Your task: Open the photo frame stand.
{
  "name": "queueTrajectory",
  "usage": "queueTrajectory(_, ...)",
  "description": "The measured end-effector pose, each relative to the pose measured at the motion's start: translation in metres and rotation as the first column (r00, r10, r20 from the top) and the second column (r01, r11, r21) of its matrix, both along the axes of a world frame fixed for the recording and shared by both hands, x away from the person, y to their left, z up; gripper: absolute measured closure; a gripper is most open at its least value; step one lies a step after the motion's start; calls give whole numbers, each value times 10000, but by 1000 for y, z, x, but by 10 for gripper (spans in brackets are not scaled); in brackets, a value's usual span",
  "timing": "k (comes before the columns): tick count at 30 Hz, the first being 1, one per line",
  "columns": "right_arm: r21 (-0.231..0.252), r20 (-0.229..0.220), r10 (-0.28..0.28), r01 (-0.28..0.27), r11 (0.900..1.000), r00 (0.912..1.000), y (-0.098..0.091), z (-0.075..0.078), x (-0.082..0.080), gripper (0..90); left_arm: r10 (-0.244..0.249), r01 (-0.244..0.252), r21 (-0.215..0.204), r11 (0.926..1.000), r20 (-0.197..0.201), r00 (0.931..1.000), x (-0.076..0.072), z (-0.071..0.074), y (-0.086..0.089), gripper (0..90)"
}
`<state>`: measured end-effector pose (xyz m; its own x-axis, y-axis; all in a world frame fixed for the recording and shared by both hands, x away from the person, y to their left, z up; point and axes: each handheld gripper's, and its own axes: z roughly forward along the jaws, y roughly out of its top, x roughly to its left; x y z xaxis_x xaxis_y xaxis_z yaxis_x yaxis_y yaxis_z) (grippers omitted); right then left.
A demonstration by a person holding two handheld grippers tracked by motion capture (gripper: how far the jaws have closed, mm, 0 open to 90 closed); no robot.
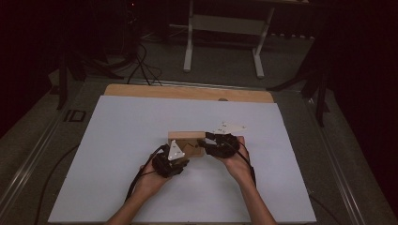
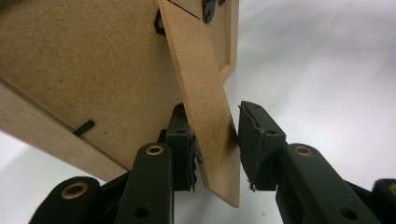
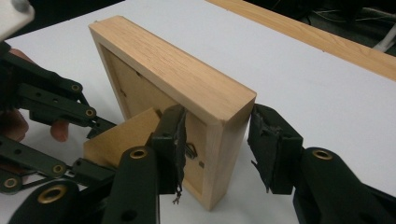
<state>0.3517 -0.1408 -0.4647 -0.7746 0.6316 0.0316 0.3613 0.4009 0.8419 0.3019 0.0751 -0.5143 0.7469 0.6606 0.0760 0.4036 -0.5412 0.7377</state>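
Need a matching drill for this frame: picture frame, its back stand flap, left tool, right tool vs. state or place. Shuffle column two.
1. picture frame
2. stand flap
3. left tool
4. right tool

A. jaws straddle the frame's end
B. swung out from the backing board
C. stands on edge on the white sheet
D. jaws either side of the flap

Pairs: 1-C, 2-B, 3-D, 4-A
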Motion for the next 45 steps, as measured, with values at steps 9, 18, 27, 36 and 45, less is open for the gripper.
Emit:
queueTrajectory(9,-95,128,4,-3,10000,9999,0,0,-6,563,116,-110,-504,9987,119,9999,-1,10,15,707)
queueTrajectory(18,-71,336,-176,178,9998,9993,2,-2,-19,559,47,-61,-912,9958,-160,9999,1,12,27,818)
queueTrajectory(27,-602,867,-95,148,9981,9962,6,-1,-39,548,-340,338,-573,9978,-25,9994,-4,11,27,834)
queueTrajectory(36,-602,798,232,-184,9980,9965,3,-5,-47,539,-613,600,-561,9966,-219,9979,-11,9,27,847)
queueTrajectory(45,-695,880,299,-238,9973,9957,4,-8,-51,537,-717,680,-750,9949,-482,9963,-13,9,26,852)
